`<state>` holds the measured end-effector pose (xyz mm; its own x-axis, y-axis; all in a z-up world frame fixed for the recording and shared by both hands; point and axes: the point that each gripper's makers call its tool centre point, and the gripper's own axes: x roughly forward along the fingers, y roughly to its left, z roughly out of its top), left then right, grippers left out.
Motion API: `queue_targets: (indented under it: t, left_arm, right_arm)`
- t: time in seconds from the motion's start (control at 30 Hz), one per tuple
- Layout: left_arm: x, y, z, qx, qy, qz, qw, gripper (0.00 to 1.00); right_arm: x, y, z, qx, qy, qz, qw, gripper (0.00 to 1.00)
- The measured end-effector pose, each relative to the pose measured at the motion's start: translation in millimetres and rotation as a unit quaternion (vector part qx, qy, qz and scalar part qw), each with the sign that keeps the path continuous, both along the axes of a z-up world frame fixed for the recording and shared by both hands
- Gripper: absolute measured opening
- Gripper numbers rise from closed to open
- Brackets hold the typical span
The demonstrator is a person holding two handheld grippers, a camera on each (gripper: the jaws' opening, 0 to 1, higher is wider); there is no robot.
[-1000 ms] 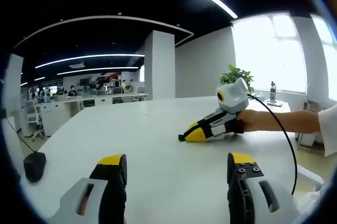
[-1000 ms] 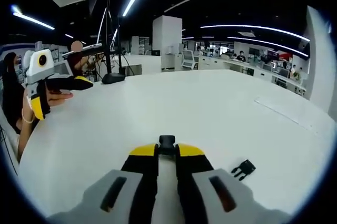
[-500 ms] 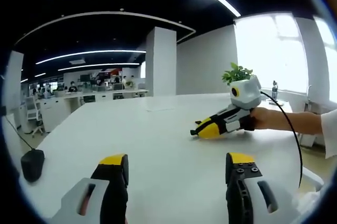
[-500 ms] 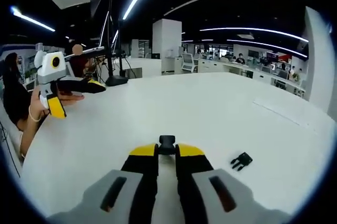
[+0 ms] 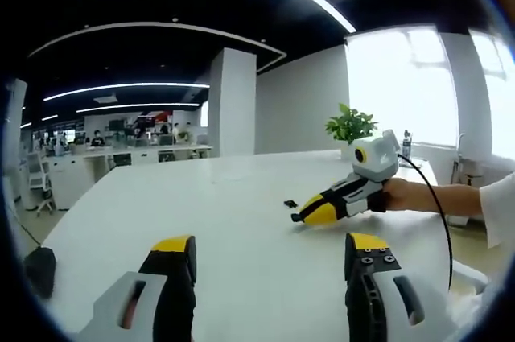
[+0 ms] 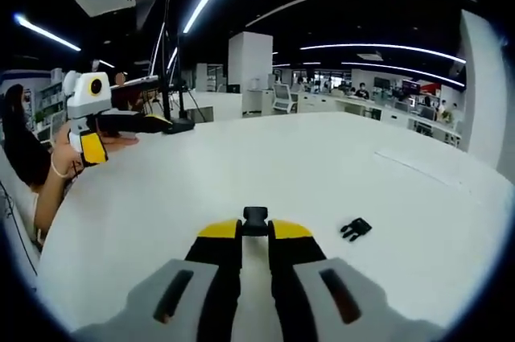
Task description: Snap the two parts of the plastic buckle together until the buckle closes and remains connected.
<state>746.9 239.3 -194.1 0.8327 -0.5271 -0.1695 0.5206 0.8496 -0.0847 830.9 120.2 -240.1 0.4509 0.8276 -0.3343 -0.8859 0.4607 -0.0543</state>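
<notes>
- Two buckle parts on view: one black buckle half [image 6: 255,220] is pinched betw. the tips of the right hand-held gripper [image 6: 256,231], jaws nearly together around it, in the right gripper view.
- Other buckle half [image 6: 355,228], also black, lies loose on the white worktop [image 6: 322,165], just right of & a bit beyond the gripped piece, apart from it.
- Left hand-held gripper [image 5: 265,247] in the left gripper view: jaws wide apart, nothing betw. them, above bare worktop [image 5: 233,205].
- Mid-distance, left gripper view: right hand-held gripper [image 5: 299,215] low over the worktop, tips pointing left, a hand [image 5: 396,195] gripping its rear.
- Left side of right gripper view: left hand-held gripper [image 6: 165,121] held up by a hand [image 6: 76,149] at the worktop edge.
- Far: potted plant [image 5: 349,126], white pillar [image 5: 232,100], office desks w/ people.
</notes>
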Motion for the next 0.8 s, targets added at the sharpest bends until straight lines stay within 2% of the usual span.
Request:
queue_targets:
  t: [0.13,0.23,0.43,0.53,0.8]
  left_arm:
    - [5.1,-4,5.3,-0.001,-0.001,-0.001,1.0000,0.76]
    - [8.8,-7,10.7,-0.007,-0.004,-0.005,1.0000,0.75]
    - [16.3,-11,17.7,0.002,-0.007,-0.019,0.9998,0.75]
    - [21.0,-13,20.8,-0.006,-0.009,-0.027,0.9996,0.75]
    - [30.6,-17,19.0,0.001,-0.001,-0.042,0.9991,0.74]
  right_arm:
    - [0,-6,0.1,-0.007,-0.001,-0.004,1.0000,0.12]
    - [-2,-10,6.1,0.000,0.000,-0.003,1.0000,0.12]
    - [-4,-18,16.2,0.008,0.002,-0.014,0.9999,0.12]
    - [-5,-22,16.6,0.005,0.002,-0.016,0.9999,0.12]
    - [-11,-29,13.1,0.009,0.013,-0.020,0.9997,0.12]
